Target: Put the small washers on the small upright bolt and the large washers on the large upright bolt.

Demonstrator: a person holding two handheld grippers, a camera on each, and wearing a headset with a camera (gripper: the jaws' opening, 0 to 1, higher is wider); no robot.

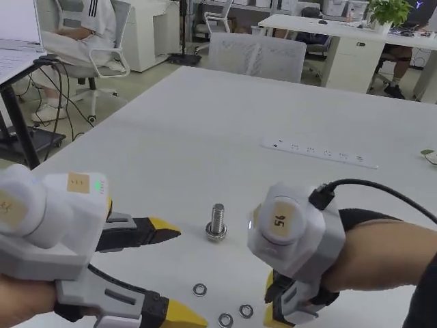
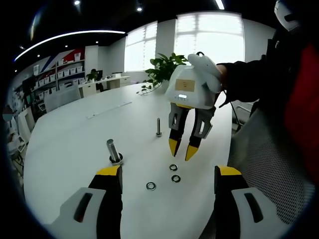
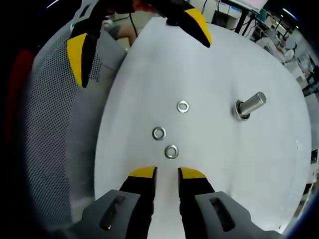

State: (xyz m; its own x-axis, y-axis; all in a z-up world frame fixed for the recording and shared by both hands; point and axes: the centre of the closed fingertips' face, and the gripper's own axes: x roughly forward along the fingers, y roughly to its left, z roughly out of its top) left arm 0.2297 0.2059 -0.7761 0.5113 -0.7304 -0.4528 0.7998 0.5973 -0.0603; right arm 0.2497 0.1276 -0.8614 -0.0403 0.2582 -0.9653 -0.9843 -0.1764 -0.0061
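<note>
Three washers (image 3: pixel 171 151) lie flat and close together on the white table (image 1: pixel 205 137) near the large bolt (image 1: pixel 216 222), with the small bolt (image 2: pixel 158 127) farther back. The right gripper (image 3: pixel 168 173) hangs tips-down over them, jaws narrowed to a slim gap and empty, while the left gripper (image 2: pixel 168 174) is spread wide and empty. Thin, stiff, light and probably slick, the rings likely need a pinch across the rim and may skid or nudge a neighbour. Nothing blocks the bolts, a power strip (image 1: pixel 319 153) lies well apart, and ring sizes are too fine to tell.
</note>
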